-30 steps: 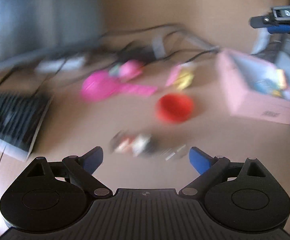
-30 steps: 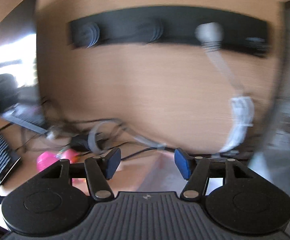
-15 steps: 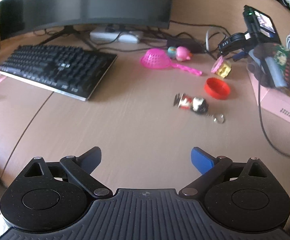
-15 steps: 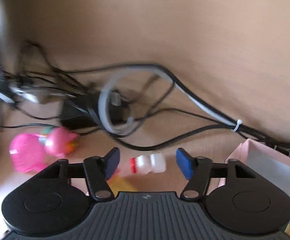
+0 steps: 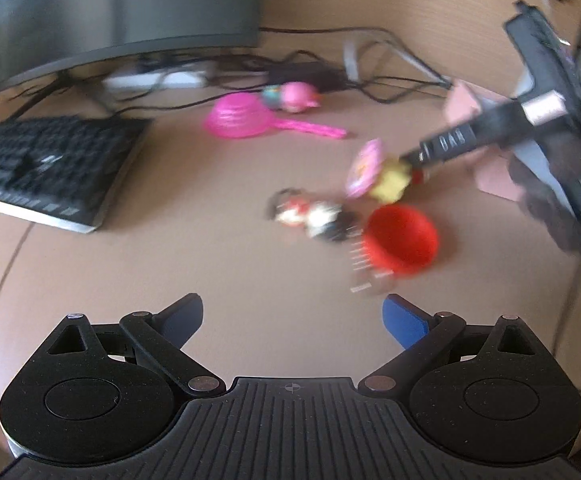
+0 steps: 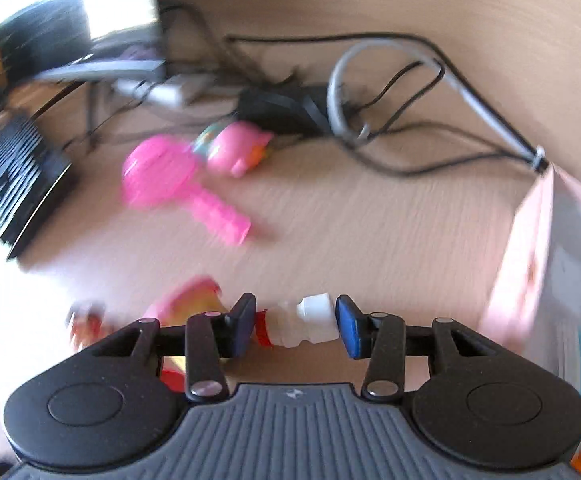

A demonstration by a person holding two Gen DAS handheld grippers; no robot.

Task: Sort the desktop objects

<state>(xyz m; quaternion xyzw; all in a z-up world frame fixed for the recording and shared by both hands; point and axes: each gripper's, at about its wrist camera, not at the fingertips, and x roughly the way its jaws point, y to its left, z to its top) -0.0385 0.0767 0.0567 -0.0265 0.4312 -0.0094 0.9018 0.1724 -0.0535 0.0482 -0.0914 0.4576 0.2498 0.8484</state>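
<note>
A small white bottle (image 6: 302, 322) with a red cap lies on the desk between the pads of my right gripper (image 6: 296, 324). Its jaws are closing and stand just off the bottle's two ends. Seen from the left wrist, the right gripper (image 5: 450, 144) reaches down beside a yellow toy with a pink disc (image 5: 386, 178). My left gripper (image 5: 292, 316) is open and empty above bare desk. Ahead of it lie a red lid (image 5: 400, 238) and a small figurine on a keychain (image 5: 314, 216). Farther back are a pink strainer (image 5: 238, 120) and a pink pig toy (image 5: 296, 96).
A pink box (image 6: 538, 256) holding several items stands at the right. A black keyboard (image 5: 46, 164) lies at the left below a monitor (image 5: 110, 4). Tangled cables (image 6: 370, 120) and a black adapter run along the back of the desk.
My right gripper has dropped towards the desk, and its jaws have narrowed around the white bottle. The left view has shifted closer to the red lid and the figurine.
</note>
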